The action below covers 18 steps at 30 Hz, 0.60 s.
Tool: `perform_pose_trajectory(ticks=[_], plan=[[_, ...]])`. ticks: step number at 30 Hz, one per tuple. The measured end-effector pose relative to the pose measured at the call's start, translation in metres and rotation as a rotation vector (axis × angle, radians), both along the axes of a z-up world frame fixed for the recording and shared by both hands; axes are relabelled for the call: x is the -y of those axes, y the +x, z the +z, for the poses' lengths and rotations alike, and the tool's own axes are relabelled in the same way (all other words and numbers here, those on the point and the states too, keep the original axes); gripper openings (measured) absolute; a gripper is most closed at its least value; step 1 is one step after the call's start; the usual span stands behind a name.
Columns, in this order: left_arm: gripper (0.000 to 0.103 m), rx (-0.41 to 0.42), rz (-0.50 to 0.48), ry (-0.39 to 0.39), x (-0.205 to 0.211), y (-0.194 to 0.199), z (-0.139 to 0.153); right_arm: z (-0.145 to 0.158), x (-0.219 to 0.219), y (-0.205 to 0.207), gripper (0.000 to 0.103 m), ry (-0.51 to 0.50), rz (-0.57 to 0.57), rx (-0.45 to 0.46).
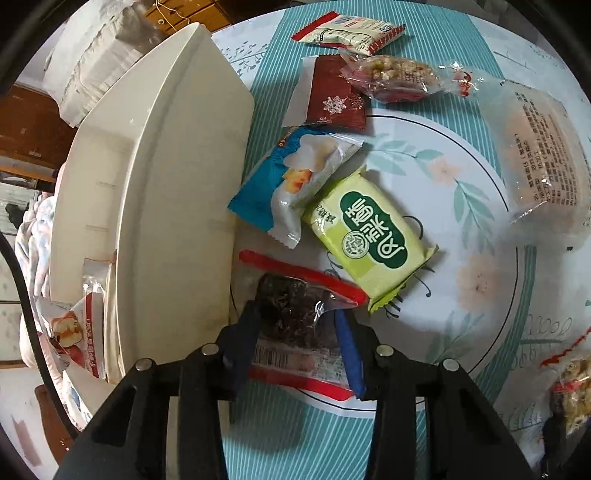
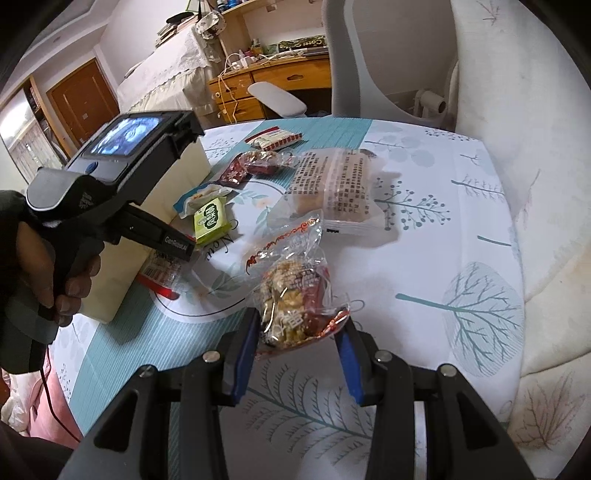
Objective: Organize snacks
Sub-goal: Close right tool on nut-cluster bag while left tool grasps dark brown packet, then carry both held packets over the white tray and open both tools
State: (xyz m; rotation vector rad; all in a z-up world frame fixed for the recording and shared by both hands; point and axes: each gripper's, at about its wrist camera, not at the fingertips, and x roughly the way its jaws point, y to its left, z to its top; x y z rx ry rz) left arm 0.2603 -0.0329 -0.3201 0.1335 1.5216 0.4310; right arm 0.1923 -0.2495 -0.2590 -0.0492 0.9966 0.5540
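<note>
In the left wrist view, the left tool (image 1: 295, 325) has its two blue-padded jaws clamped on a clear packet of dark dried snack (image 1: 295, 321) with red sealed edges, which lies on the bench (image 1: 288, 435) just beside the cream bin (image 1: 173, 206). Ahead of it, a green packet (image 1: 369, 236) with white characters lies touching a blue and white packet (image 1: 291, 181), whose corner laps over it. Farther on sit a dark red packet with snowflakes (image 1: 336, 92), a clear bag of puffed grain (image 1: 395, 77) resting partly on it, and a red and white packet (image 1: 351, 33) near the far edge. A large clear wrapped cake (image 1: 543, 158) lies to the right, well apart from the bin. Inside the bin, low at the left, a red and white wrapper (image 1: 79, 328) shows. In the right wrist view, the right tool (image 2: 299, 332) is closed on a crinkled clear bag of mixed nuts and red pieces (image 2: 291, 302), the pads pressing its lower sides; whether the bag is off the cloth I cannot tell. Beyond it lies the wrapped cake (image 2: 332, 188), and to the left the green packet (image 2: 210, 219) beside the bin (image 2: 184, 166). The person's left hand (image 2: 55, 273) grips the handle of the other tool, which has a small lit screen (image 2: 127, 134) on top. A white chair (image 2: 373, 55) and a wooden desk (image 2: 273, 81) stand behind the bench
</note>
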Motion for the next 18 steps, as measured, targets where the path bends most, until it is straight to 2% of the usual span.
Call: perform_pose_trajectory(ticks=[3,7,11,13,15,18], plan=[[0.034,0.003,-0.014,0.006,0.002,-0.002,0.000,0.002,0.003,-0.002,0.042,0.002,-0.015,0.002],[0.024,0.012,-0.020,-0.002,0.006,-0.007,0.003,0.006,0.005,-0.004,0.042,0.001,-0.029,0.007],[0.023,0.008,-0.039,-0.013,0.015,-0.017,0.005,0.010,0.005,-0.008,0.042,-0.002,-0.035,0.013],[0.021,0.012,-0.041,-0.028,0.017,-0.023,0.011,0.013,0.004,-0.010,0.042,-0.003,-0.038,0.017],[0.012,0.017,-0.048,-0.047,0.020,-0.029,0.015,0.014,0.004,-0.013,0.042,-0.004,-0.043,0.021],[0.012,0.007,-0.050,-0.099,0.025,-0.040,0.017,0.016,0.003,-0.017,0.042,-0.010,-0.050,0.020]])
